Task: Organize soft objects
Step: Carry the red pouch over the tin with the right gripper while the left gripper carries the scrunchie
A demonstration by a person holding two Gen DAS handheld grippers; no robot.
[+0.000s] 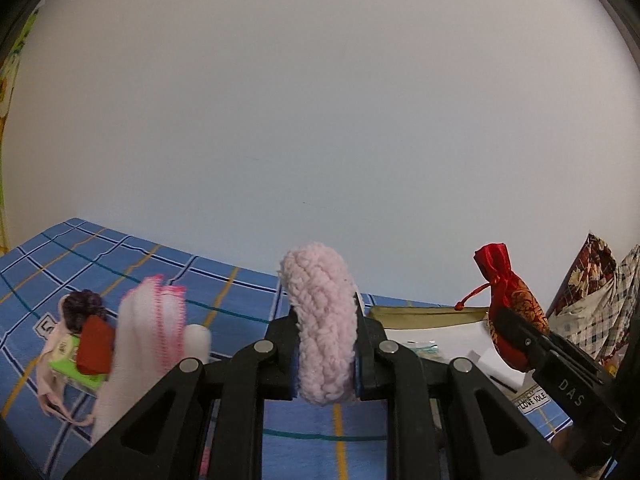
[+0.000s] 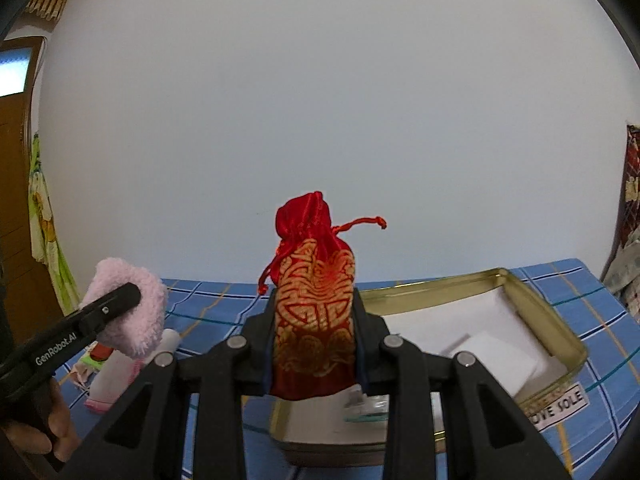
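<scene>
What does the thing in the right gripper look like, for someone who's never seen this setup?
Start at the blue plaid cloth and the open gold-rimmed tin on it. Raised in front of the tin, the right gripper is shut on a small drawstring pouch. It is shiny red satin with gold brocade and a knotted red cord, unlike the fluffy pink item in the left gripper.

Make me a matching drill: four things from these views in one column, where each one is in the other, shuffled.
1. pink fluffy cloth
2. red pouch
3. white paper
4. green packet

a. inside the metal tin
b. clamped in the left tool
c. lying on the blue checked cloth
d. clamped in the right tool

Pairs: 1-b, 2-d, 3-a, 4-c
</scene>
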